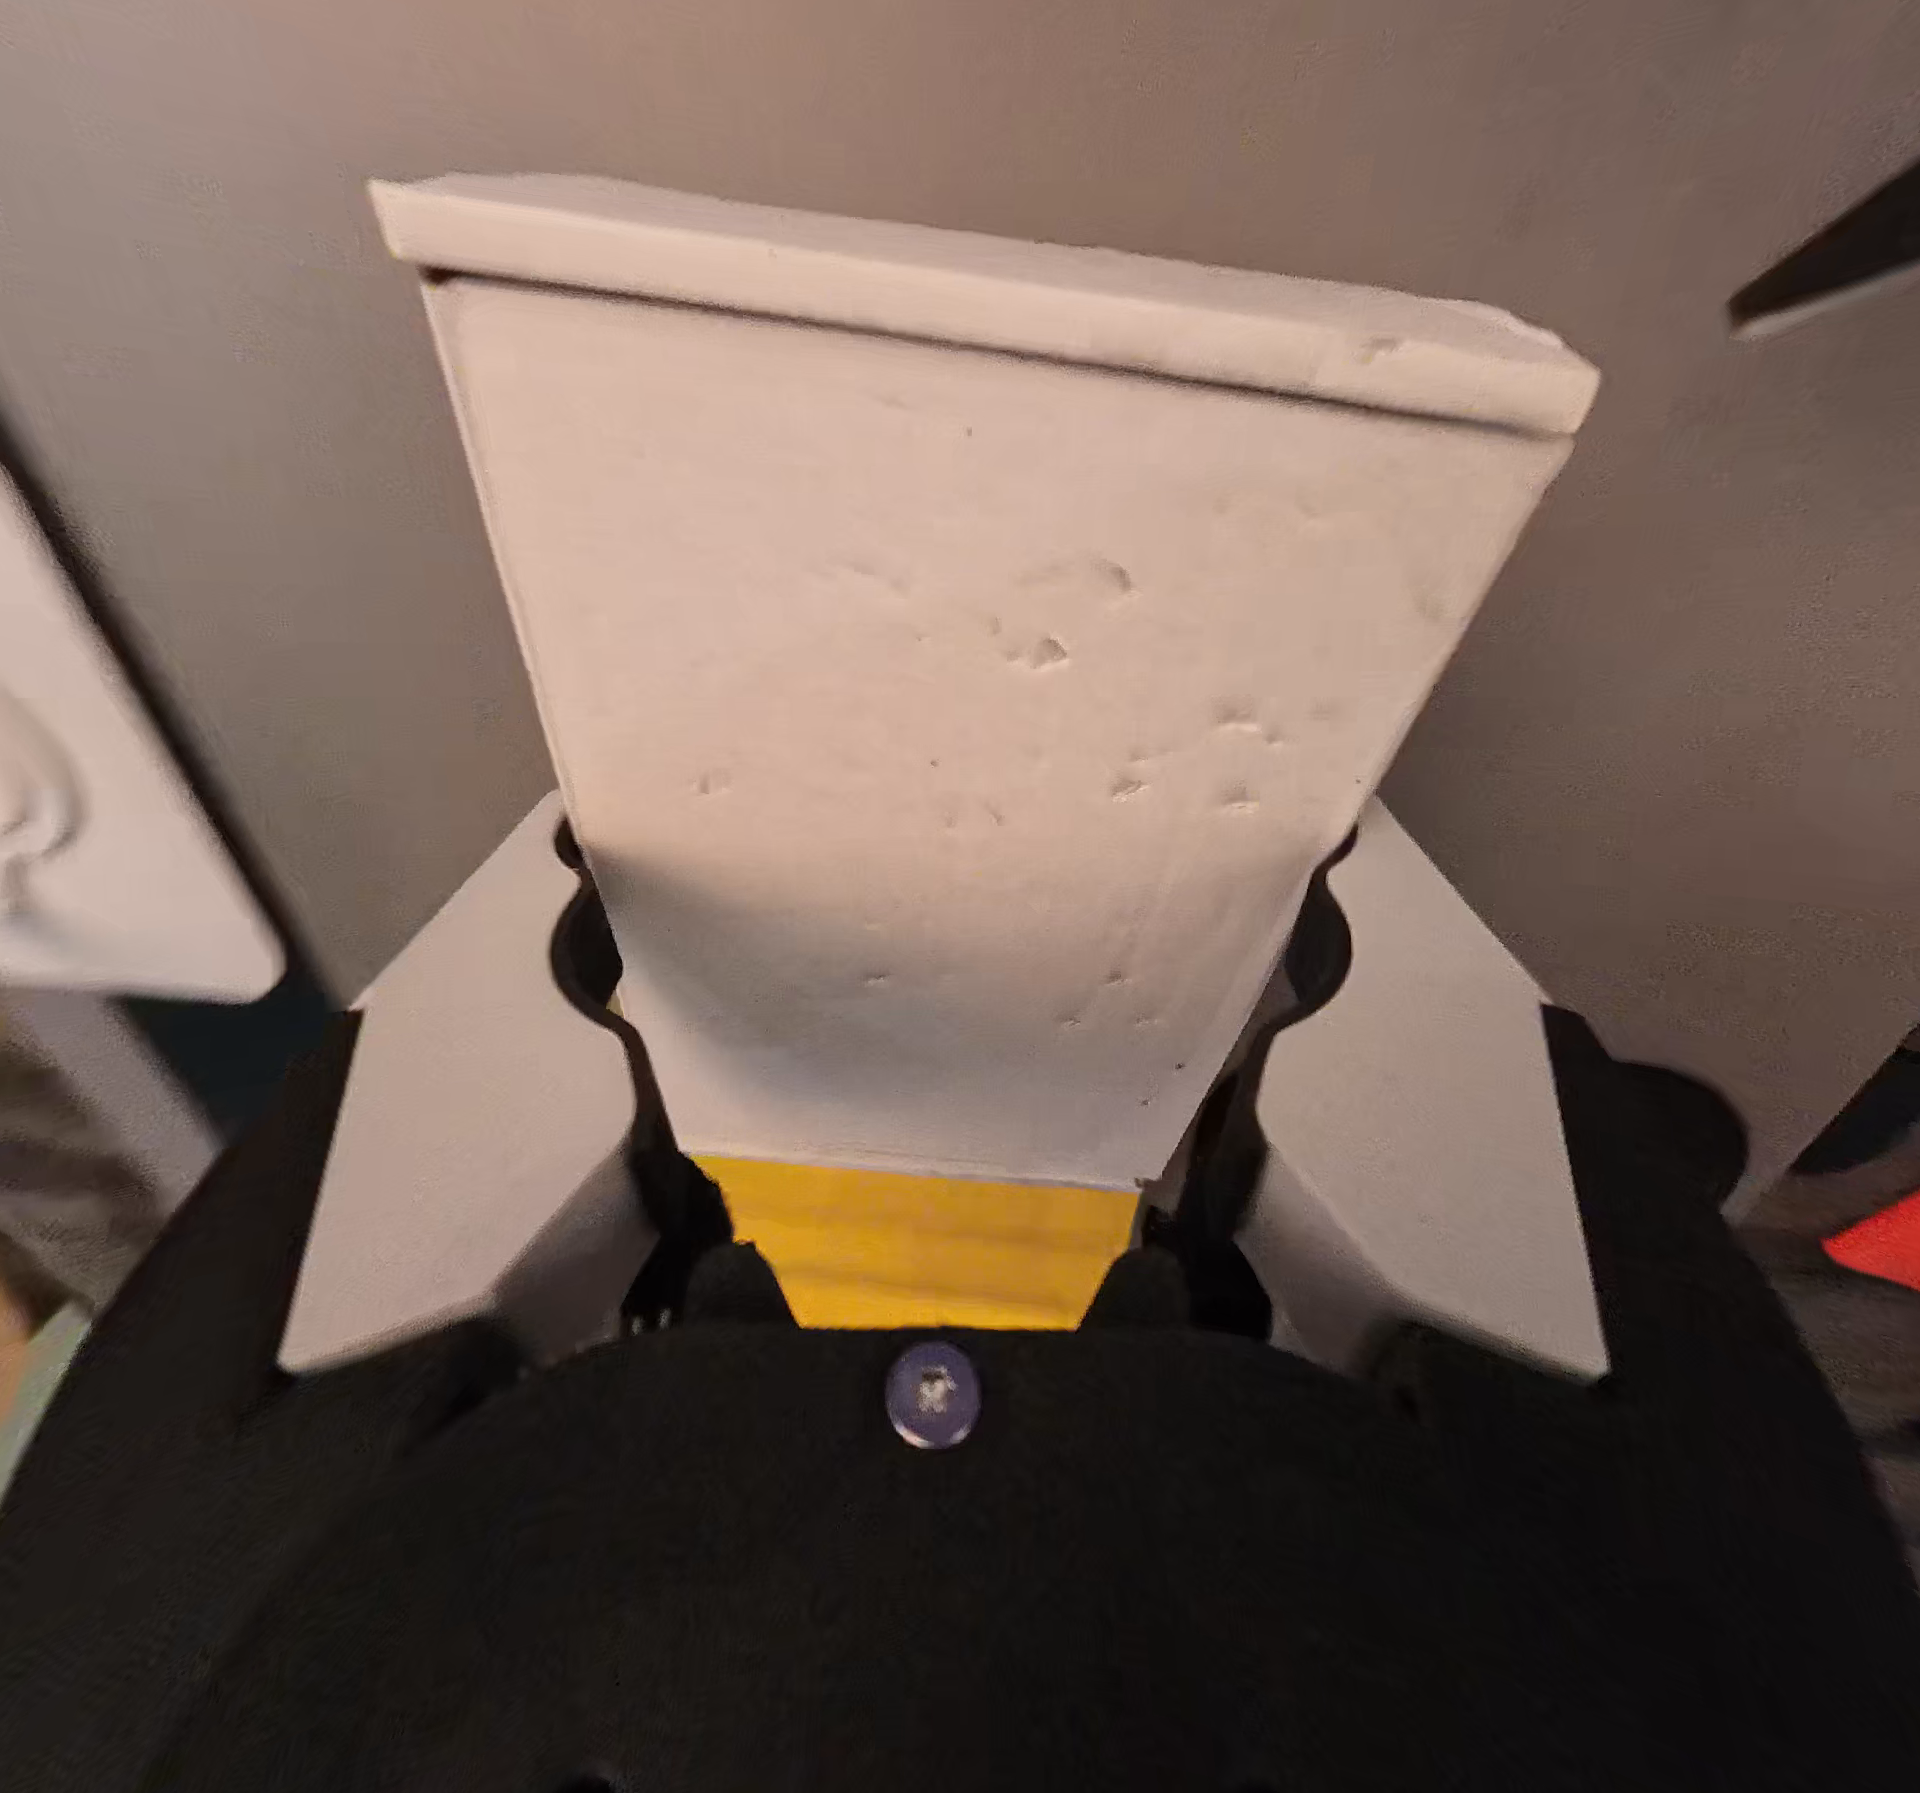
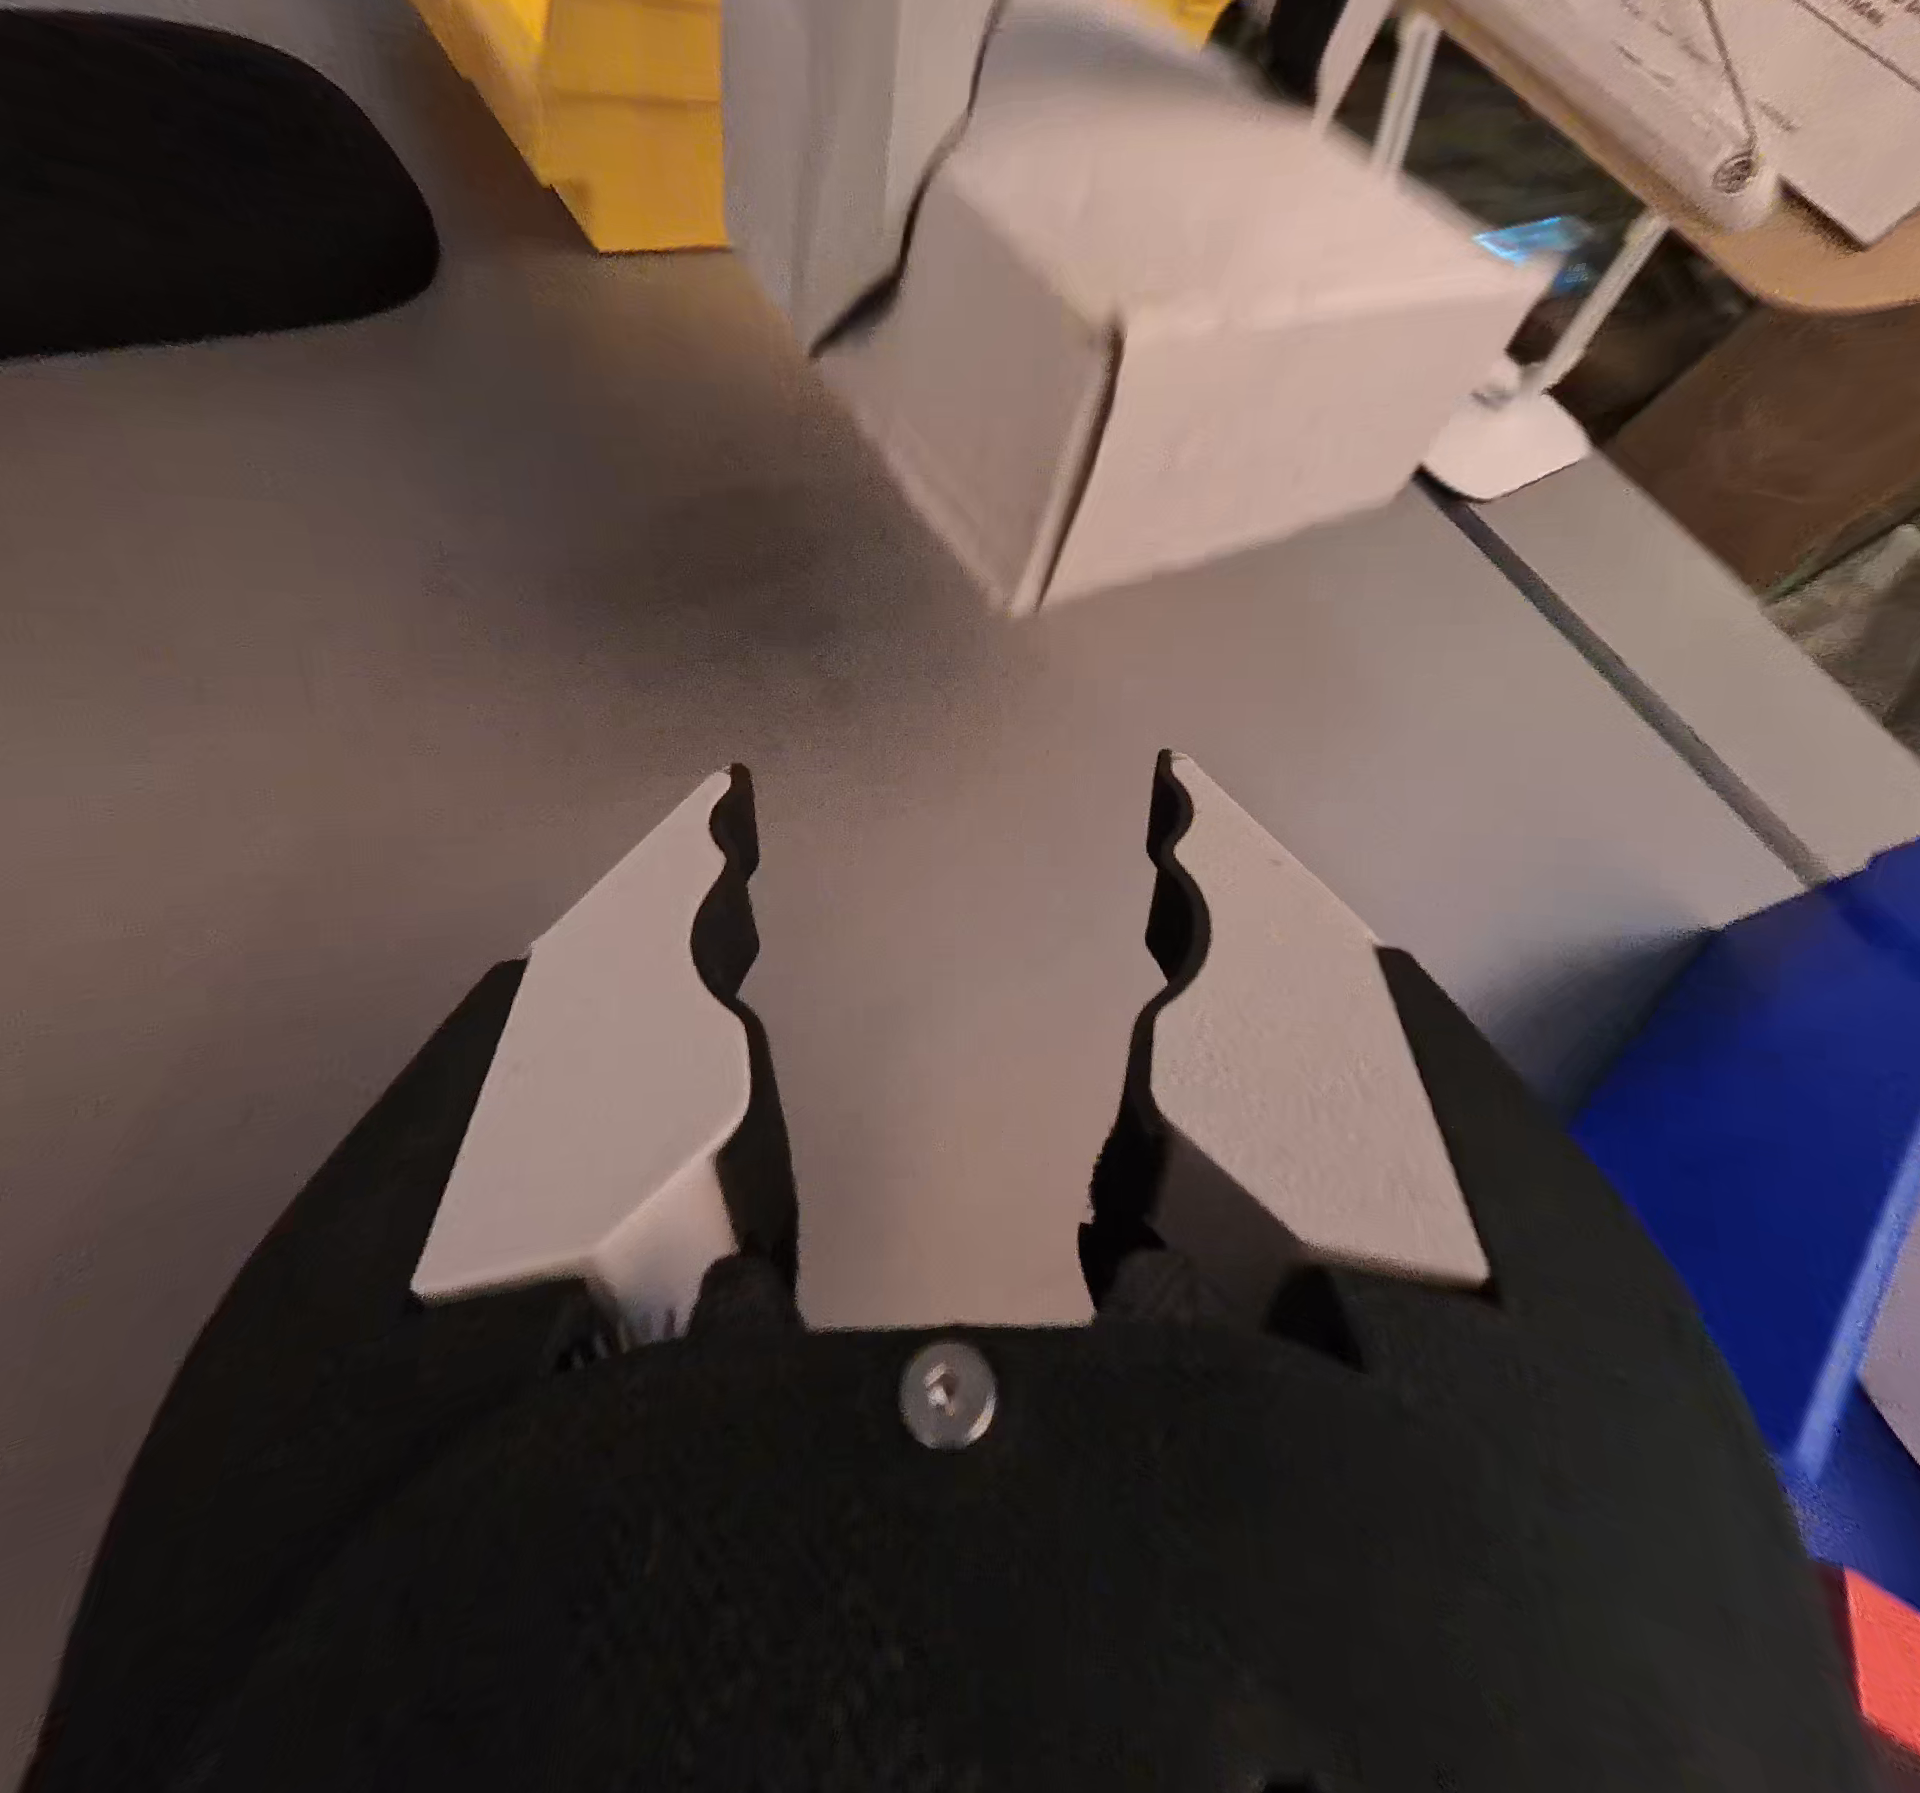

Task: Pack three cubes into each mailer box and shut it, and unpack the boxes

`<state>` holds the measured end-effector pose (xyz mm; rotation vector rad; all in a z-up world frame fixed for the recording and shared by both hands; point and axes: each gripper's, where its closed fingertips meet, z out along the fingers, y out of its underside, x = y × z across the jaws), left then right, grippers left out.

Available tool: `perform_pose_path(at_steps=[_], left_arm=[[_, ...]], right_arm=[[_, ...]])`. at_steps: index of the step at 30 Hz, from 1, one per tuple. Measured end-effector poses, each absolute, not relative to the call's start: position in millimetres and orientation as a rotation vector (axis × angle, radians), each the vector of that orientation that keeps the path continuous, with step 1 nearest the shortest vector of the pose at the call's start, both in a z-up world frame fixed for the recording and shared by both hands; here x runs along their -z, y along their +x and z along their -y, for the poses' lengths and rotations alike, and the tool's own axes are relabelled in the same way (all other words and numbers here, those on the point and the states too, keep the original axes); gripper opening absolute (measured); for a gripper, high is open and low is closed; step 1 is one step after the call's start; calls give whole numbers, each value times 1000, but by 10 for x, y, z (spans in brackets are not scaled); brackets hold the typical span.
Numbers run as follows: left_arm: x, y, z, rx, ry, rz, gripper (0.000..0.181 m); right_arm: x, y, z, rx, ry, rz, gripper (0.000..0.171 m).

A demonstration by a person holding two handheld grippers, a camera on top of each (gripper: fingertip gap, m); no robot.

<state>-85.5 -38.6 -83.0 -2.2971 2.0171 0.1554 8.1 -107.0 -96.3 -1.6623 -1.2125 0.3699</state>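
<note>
My left gripper (image 1: 961, 813) is shut on a closed white mailer box (image 1: 935, 600) with a dented face, gripping its two sides. A yellow surface (image 1: 935, 1244) shows between the finger bases behind the box; I cannot tell what it is. In the right wrist view the left gripper (image 2: 883, 112) holds this box (image 2: 1195, 372) tilted above the grey table (image 2: 416, 704), with its shadow below. My right gripper (image 2: 951, 767) is open and empty, over bare table in front of the box. No cubes are in view.
A yellow bin (image 2: 623, 60) stands at the back. A blue bin (image 2: 1766, 1068) sits at the right near the table edge, with a red item (image 2: 1886, 1681) below it. A black object (image 2: 187, 185) lies at the left. A second white box (image 1: 94, 756) is at the left.
</note>
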Motion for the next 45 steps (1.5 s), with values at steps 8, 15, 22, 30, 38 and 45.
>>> perform_pose_path(at_steps=[8, 15, 22, 30, 38, 45], left_arm=[[1555, -594, 573, -37, -2449, -2130, 132], [1540, -491, 602, 102, -2559, -2103, 132], [1487, -342, 658, 306, -2545, -2033, 131], [1087, -575, 759, 381, -2248, -1743, 133], [1187, -720, 1183, 180, -1847, -1673, 129], [1415, -539, 855, 17, -1692, -1586, 125]], right_arm=[[1177, 229, 1253, -32, -1487, 1256, 91], [1165, -92, 1036, 339, -1266, 1455, 97], [1289, -146, 693, 528, -1263, 1492, 66], [1331, 38, 698, 523, -1281, 1528, 66], [1270, 102, 703, 440, -1330, 1634, 67], [1191, 199, 683, 298, -1438, 1660, 67]])
